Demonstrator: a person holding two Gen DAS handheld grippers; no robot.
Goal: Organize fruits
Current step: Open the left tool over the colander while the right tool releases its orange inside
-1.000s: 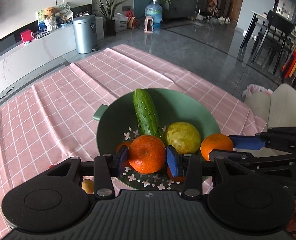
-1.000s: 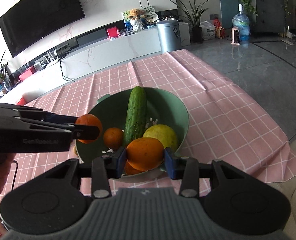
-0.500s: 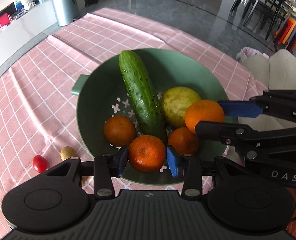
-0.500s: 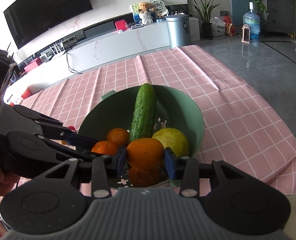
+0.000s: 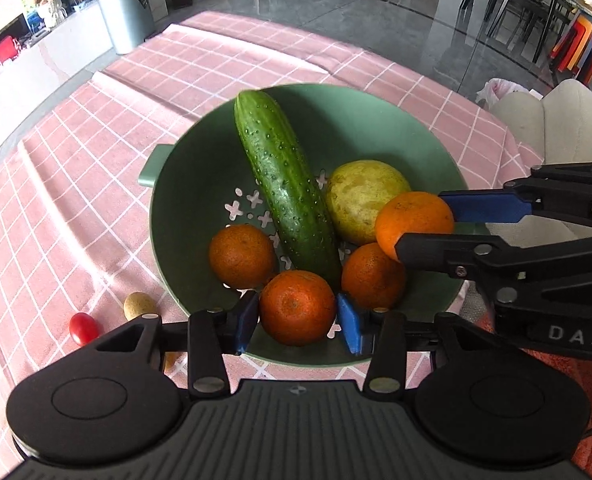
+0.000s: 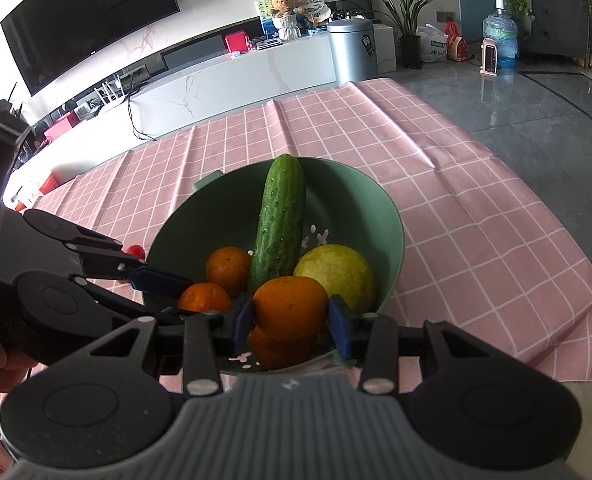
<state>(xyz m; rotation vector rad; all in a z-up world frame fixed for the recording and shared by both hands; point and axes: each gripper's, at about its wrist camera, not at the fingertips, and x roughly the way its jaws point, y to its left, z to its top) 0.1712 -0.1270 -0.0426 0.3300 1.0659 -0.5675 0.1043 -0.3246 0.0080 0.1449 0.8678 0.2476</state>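
Over the green colander (image 5: 200,184), the left wrist view shows my left tool (image 5: 298,322) with an orange (image 5: 297,307) between its blue pads. Its jaws have just been opening; the right pad stands clear of the fruit, so I judge this orange released and resting on the colander floor near the front rim. Inside lie a cucumber (image 5: 286,184), a yellow-green fruit (image 5: 362,198) and two more oranges (image 5: 241,255). My right tool (image 5: 428,220) enters from the right, clamped on a further orange (image 5: 410,218) above the others. A cherry tomato (image 5: 83,328) and a small tan fruit (image 5: 139,305) lie on the pink checked worktop cloth (image 5: 56,208), just outside the colander.

From the right wrist view, the right tool (image 6: 291,318) grips its orange (image 6: 290,306) firmly, pads pressing both sides, held over the colander's near side. Remaining work, as I judge it: set this orange down, then collect the two small items outside.
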